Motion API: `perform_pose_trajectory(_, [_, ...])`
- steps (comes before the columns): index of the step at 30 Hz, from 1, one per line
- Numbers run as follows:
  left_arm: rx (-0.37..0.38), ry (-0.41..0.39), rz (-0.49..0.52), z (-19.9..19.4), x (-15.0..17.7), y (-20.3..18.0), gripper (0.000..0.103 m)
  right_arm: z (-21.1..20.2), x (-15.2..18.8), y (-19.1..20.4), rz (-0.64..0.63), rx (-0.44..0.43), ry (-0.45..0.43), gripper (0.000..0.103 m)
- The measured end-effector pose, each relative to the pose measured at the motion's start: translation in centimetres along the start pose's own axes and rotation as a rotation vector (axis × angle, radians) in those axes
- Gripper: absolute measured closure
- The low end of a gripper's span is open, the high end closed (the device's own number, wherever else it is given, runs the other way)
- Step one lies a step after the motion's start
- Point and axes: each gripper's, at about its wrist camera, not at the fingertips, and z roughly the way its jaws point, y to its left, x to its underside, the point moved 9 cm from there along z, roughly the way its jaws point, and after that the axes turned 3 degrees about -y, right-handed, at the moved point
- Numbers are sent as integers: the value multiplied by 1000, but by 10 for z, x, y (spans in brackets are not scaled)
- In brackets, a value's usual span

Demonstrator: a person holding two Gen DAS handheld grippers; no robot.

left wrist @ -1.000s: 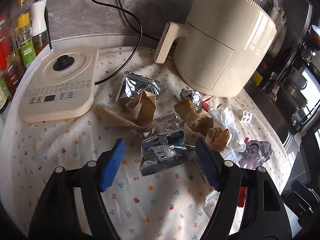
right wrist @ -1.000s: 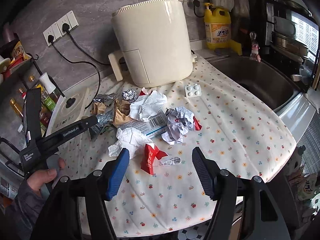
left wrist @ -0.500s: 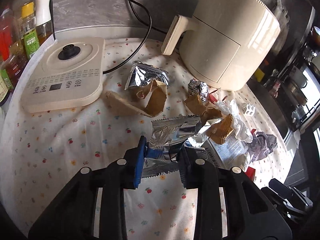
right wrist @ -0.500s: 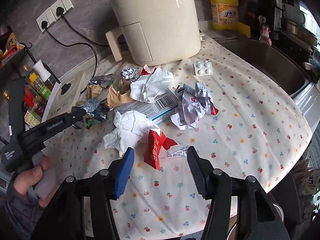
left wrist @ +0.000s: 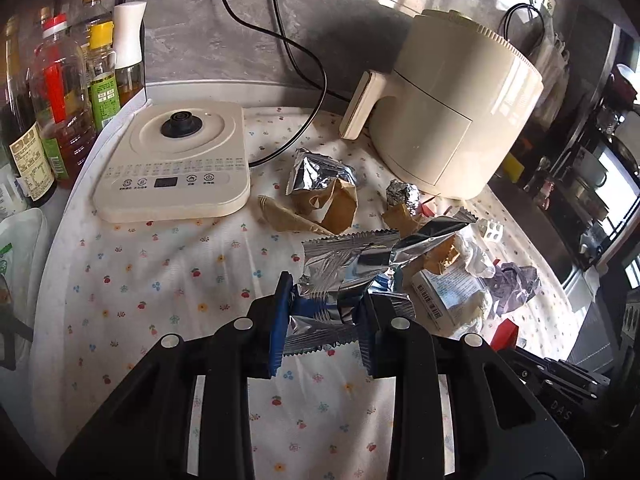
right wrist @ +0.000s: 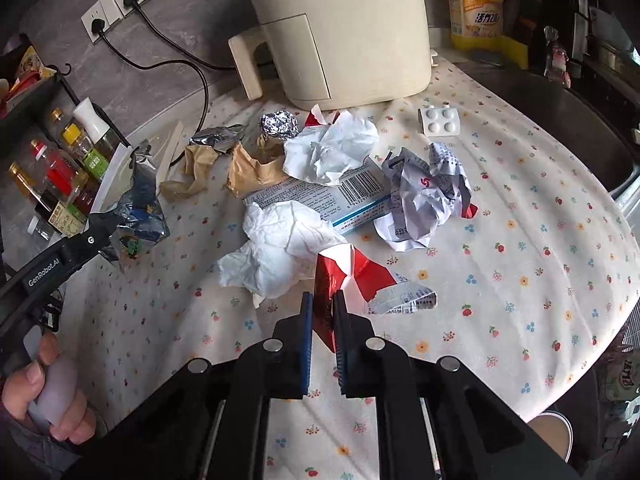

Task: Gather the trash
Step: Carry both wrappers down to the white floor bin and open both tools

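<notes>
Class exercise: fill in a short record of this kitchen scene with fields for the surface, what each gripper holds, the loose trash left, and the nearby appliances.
surface: counter under a floral tablecloth
left gripper: shut on the silver foil snack wrapper
right gripper: shut on the red wrapper
loose trash: crumpled white tissue, barcoded box, crumpled printed paper, foil ball, brown paper scraps, pill blister
appliances: cream air fryer, kettle base
</notes>
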Motion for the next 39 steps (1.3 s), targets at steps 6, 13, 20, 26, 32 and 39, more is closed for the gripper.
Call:
perform_pose_trajectory(6, [24, -34, 46, -25, 9, -29, 73, -49, 7, -4, -25, -21, -86, 93])
perform_pose_trajectory(13, [35, -52, 54, -63, 43, -74, 73, -118, 31, -31, -43, -27, -166, 93])
perform_pose_trajectory(20, [85, -30, 119, -92, 88, -131, 73, -171, 76, -74, 2, 2, -200, 93])
perform_pose_trajectory(26, [134, 2, 167, -107, 128, -179, 73, -203, 117, -118, 49, 42, -201, 93])
perform_pose_trajectory(32, [196, 45, 233, -113, 173, -227, 73, -228, 156, -166, 125, 104, -201, 93])
perform_pose_trajectory(39, [253, 107, 290, -108, 217, -269, 73, -231, 196, -213, 200, 155, -160, 89])
